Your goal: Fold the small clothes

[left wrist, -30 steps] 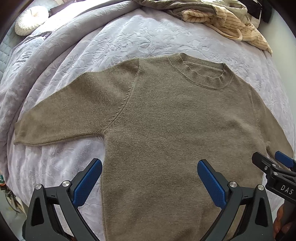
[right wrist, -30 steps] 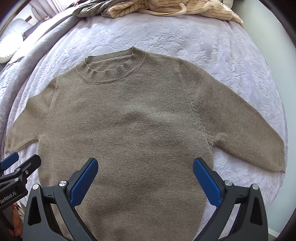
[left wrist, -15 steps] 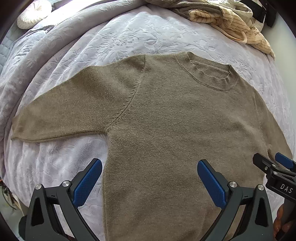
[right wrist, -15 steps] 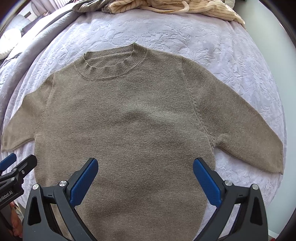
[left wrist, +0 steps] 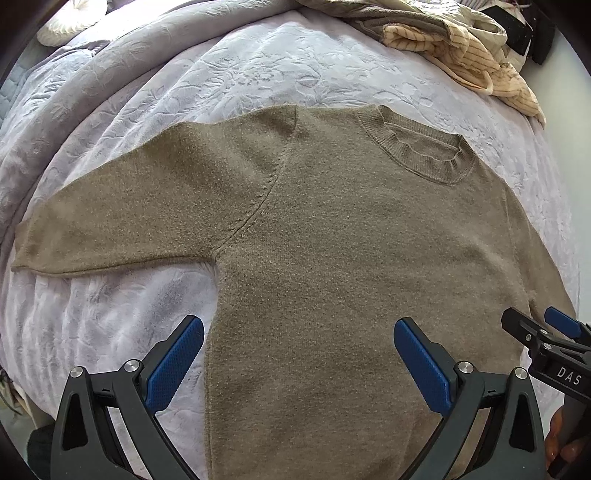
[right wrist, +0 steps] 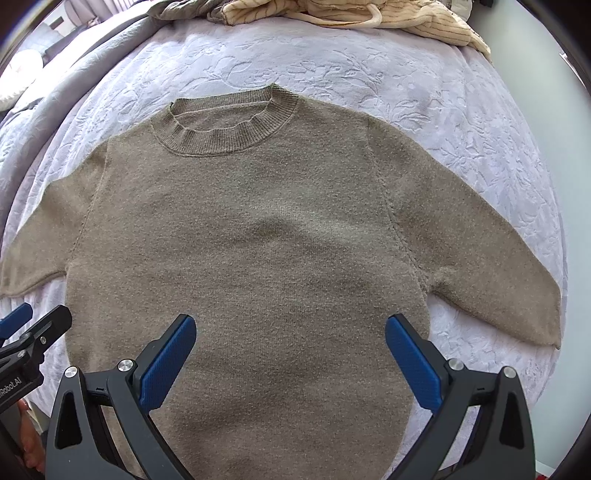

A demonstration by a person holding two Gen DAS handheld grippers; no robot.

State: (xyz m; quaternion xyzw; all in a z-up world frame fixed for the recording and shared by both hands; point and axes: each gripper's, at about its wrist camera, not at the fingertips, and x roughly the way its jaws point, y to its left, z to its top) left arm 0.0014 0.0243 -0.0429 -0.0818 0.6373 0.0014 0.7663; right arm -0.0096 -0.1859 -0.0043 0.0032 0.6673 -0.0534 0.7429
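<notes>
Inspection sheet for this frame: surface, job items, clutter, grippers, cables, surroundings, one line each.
Surface: bed under a pale lilac embossed bedspread.
Job's things: olive knit sweater lies flat, front up, both sleeves spread, ribbed collar at the far side; unfolded.
Clutter: cream striped garment and grey-green cloth heaped beyond the collar.
Grippers: left gripper and right gripper both open, above the lower body of the sweater, holding nothing.
Cables: nothing seen.
Surroundings: rumpled grey quilt and a white cushion at the left; pale wall at the right.
</notes>
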